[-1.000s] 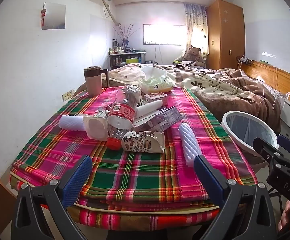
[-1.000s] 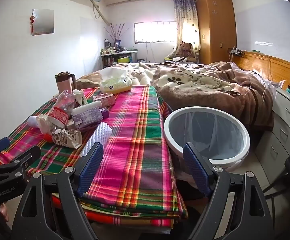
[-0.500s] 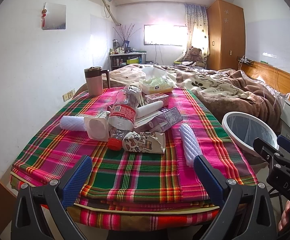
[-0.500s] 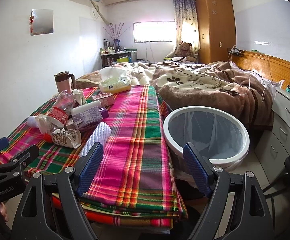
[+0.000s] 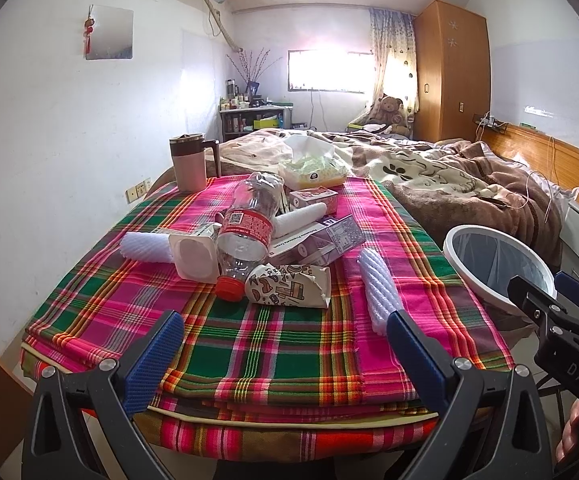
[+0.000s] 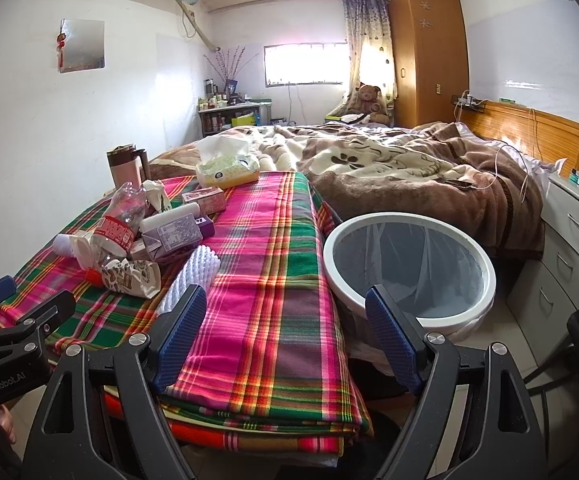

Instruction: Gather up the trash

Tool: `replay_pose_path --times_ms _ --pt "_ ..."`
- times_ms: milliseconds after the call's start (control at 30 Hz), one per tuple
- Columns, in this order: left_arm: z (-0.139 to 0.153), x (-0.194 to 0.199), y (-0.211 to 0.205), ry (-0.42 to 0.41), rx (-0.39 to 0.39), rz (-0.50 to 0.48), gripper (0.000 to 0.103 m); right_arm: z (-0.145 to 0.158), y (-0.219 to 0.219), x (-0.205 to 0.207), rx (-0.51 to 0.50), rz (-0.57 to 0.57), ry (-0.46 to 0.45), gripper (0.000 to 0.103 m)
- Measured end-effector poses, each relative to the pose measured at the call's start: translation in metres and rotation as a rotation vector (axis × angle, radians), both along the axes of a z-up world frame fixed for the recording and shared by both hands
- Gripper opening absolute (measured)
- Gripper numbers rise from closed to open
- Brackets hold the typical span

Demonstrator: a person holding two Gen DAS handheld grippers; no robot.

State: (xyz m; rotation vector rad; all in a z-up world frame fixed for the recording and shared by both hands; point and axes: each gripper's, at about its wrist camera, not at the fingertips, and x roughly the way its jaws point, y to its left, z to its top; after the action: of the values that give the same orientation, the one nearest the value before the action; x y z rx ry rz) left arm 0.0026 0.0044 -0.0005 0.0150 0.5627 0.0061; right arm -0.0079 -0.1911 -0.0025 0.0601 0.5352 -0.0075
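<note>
While both grippers are hanging short of the near table edge, we are noting each pair of jaws spread wide and holding nothing. We are seeing the trash pile (image 5: 257, 240) sitting on the plaid cloth (image 5: 273, 344), ahead and slightly left of the left gripper (image 5: 285, 344), well apart from it. The white foam sleeve (image 5: 377, 288) is lying nearest, just beyond the left gripper's right finger, its long axis running near to far. From the right gripper (image 6: 285, 328) that sleeve is lying ahead-left, by its left finger. The lined bin (image 6: 409, 268) is standing right of the table, ahead of the right gripper. We are judging the sleeve the likeliest first pick, reachable by either hand.
</note>
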Motion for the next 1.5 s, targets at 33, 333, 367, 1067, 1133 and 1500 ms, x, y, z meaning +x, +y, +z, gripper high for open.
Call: replay_pose_path --times_ms 33,333,367,1067,1133,1500 --pt "0.0 0.0002 0.0 0.001 0.0 0.0 0.103 0.0 -0.0003 -0.0003 0.0 0.0 0.0 0.083" --pt "0.0 -0.0002 -0.0002 0.0 0.0 0.0 0.103 -0.0003 -0.0003 -0.0004 0.0 -0.001 -0.001 0.083" --pt "-0.0001 -0.0004 -0.0003 0.0 0.0 -0.001 0.103 -0.0004 -0.0005 -0.0004 0.0 -0.001 0.0 0.083" --pt "0.0001 0.0002 -0.0001 0.0 -0.001 0.0 0.103 0.0017 -0.0027 -0.0017 0.003 -0.007 -0.002 0.083" --pt "0.0021 0.0 0.0004 0.0 -0.001 0.0 0.103 0.0015 -0.0025 -0.0016 0.002 -0.007 -0.002 0.083" --pt "0.0051 -0.0014 -0.0004 0.003 -0.005 0.003 0.103 0.0017 -0.0028 -0.0017 0.001 -0.007 -0.001 0.083"
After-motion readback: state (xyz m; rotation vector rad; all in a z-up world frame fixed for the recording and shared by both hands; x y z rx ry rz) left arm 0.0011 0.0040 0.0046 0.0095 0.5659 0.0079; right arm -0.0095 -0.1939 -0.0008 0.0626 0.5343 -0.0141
